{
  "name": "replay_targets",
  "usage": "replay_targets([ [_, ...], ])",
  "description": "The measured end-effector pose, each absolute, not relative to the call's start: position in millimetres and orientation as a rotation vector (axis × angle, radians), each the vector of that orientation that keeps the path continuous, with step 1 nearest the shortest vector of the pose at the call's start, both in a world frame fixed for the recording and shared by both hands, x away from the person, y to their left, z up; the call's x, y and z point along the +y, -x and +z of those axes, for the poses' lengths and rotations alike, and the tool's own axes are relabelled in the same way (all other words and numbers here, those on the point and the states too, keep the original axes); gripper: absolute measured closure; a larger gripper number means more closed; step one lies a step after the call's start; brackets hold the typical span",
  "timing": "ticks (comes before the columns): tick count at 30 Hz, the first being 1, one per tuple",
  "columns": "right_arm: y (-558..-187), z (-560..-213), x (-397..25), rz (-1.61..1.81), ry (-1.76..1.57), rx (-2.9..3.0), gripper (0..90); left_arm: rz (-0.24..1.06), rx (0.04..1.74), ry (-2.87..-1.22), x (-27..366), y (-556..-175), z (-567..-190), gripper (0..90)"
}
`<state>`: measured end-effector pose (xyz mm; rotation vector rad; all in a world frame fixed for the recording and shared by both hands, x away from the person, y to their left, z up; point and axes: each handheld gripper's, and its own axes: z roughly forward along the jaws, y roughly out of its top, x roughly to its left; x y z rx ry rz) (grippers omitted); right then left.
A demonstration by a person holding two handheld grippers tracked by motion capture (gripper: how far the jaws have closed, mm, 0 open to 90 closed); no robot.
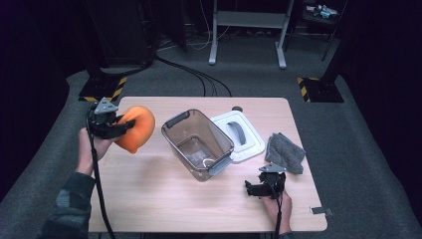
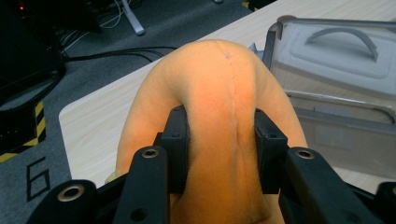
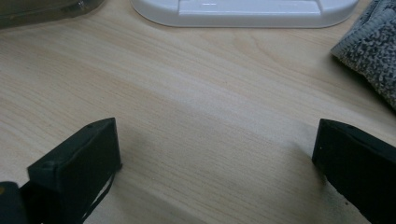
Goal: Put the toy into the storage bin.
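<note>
Looks like a lab or recording studio, not anyone's home. The light wooden table (image 1: 199, 199) sits alone on grey carpet (image 1: 368, 149) with dark black surroundings all round. Thick black cables (image 1: 199, 74) snake across the floor, yellow-and-black hazard tape (image 1: 118, 87) marks the stand bases, and a grey metal frame on legs (image 1: 247, 30) stands at the back.
</note>
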<state>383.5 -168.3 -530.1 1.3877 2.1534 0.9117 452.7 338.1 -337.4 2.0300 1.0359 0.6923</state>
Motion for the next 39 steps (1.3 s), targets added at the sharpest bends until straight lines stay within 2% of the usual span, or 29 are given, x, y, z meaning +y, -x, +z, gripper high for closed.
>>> replay_targets([
  [23,-384,-530,-168,0.912,-1.388,2.153,0.3,0.715,0.96,-2.035,310,-474,-310,64.5],
  [39,-384,-530,-168,0.912,-1.387,2.153,0.3,0.679,0.871,-2.043,279,-485,-301,64.2],
])
